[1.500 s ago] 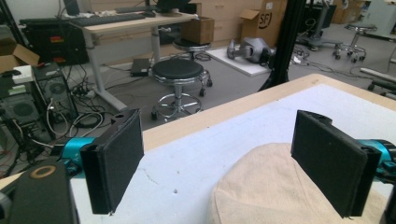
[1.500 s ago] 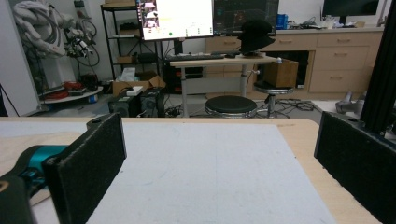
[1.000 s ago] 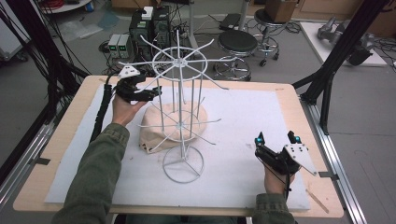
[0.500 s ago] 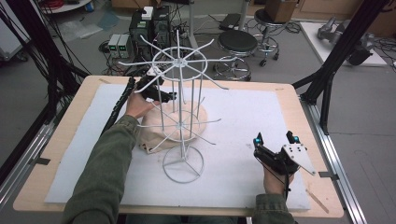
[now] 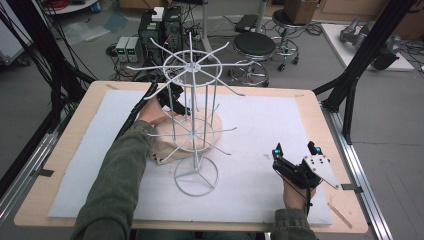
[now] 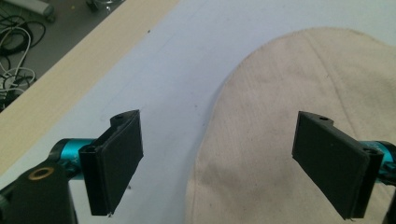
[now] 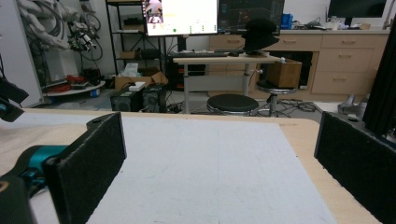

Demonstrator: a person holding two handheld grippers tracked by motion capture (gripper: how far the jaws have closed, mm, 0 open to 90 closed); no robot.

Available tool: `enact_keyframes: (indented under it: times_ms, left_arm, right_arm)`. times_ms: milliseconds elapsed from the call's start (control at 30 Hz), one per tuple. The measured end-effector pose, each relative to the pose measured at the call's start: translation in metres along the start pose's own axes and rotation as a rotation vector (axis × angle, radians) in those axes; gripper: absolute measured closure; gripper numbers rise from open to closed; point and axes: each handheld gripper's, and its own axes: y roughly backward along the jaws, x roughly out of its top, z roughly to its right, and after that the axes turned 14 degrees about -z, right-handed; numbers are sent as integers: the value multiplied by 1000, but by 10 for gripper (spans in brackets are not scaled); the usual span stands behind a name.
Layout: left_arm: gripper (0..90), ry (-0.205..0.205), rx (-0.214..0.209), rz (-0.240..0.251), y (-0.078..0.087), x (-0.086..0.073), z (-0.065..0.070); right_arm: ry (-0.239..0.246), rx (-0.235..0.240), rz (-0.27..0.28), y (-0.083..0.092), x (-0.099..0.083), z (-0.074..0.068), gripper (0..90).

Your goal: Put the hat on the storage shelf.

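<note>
So the thing I'm going for is the beige cloth hat [image 5: 200, 131], lying flat on the white mat [image 5: 260, 125] under the arms of the white wire rack [image 5: 192, 100], toward the table's far-left part. My guess is it's light and floppy, plain woven cotton, so it'll sag and fold the moment I lift it, and it may snag on those wire arms. Best place to grab looks like the brim edge, since that's a thin layer the pads can pinch properly; the crown would just bunch up

My left gripper [image 6: 224, 158] has its jaws spread wide and straddles the brim edge, one pad over bare mat, the other over fabric, nothing pinched yet. My right gripper [image 5: 295, 149] sits well apart at the near-right of the mat, jaws spread too, holding nothing

The left gripper view gives me the weave and the exact curve of the brim. The high view shows how the rack stands over the hat. The right gripper view looks across bare mat to a stool [image 7: 232, 103] and desks
</note>
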Motion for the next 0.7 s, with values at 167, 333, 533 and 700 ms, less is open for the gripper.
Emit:
enact_keyframes:
  times_ms: [167,333,533,700]
  left_arm:
    - [172,10,-6,-29,-6,-2,-2]
    - [175,-1,-11,-68,-14,-3,-3]
    - [175,-1,-23,-79,-17,-4,-3]
    - [176,-10,-53,-110,-24,-5,-1]
  right_arm:
    - [0,4,-2,0,0,-1,12]
    - [6,4,-7,-1,0,-1,12]
    - [4,5,-10,-1,0,0,12]
    - [6,3,-6,-1,0,0,12]
